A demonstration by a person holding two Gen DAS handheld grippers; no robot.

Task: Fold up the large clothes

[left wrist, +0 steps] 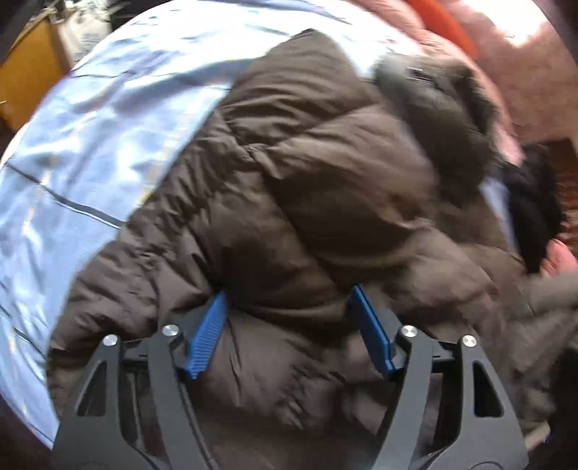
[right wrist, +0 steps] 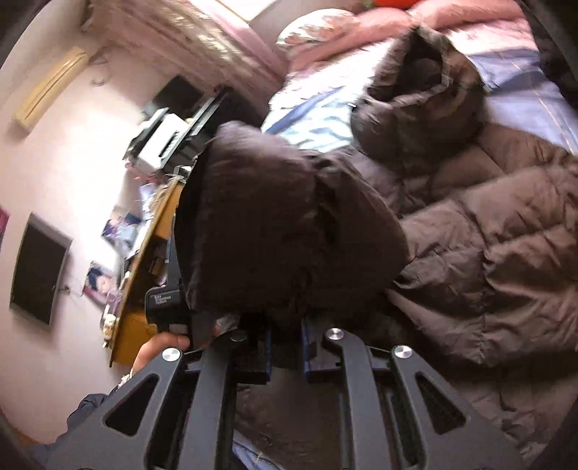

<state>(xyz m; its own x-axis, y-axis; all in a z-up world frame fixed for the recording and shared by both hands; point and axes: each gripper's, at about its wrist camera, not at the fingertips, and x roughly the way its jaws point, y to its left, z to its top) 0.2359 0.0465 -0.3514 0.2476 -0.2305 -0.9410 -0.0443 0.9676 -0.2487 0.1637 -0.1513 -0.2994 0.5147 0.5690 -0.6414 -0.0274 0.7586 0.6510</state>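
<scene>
- One brown puffer coat (left wrist: 307, 188), spread on the blue bedsheet (left wrist: 90, 126) beneath both grippers.
- Left gripper (left wrist: 289, 325): fingers spread, coat fabric between them, unpinched.
- Right gripper (right wrist: 285, 347): fingers pinching a raised coat fold.

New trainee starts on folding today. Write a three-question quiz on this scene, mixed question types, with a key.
1. True or false: the brown coat lies on a light blue sheet.
2. What does the right gripper clamp? A) coat fabric B) a pillow C) the sheet
3. Fill in: the coat's ___ lies nearest the pink blanket.
Key: 1 true; 2 A; 3 hood.
</scene>
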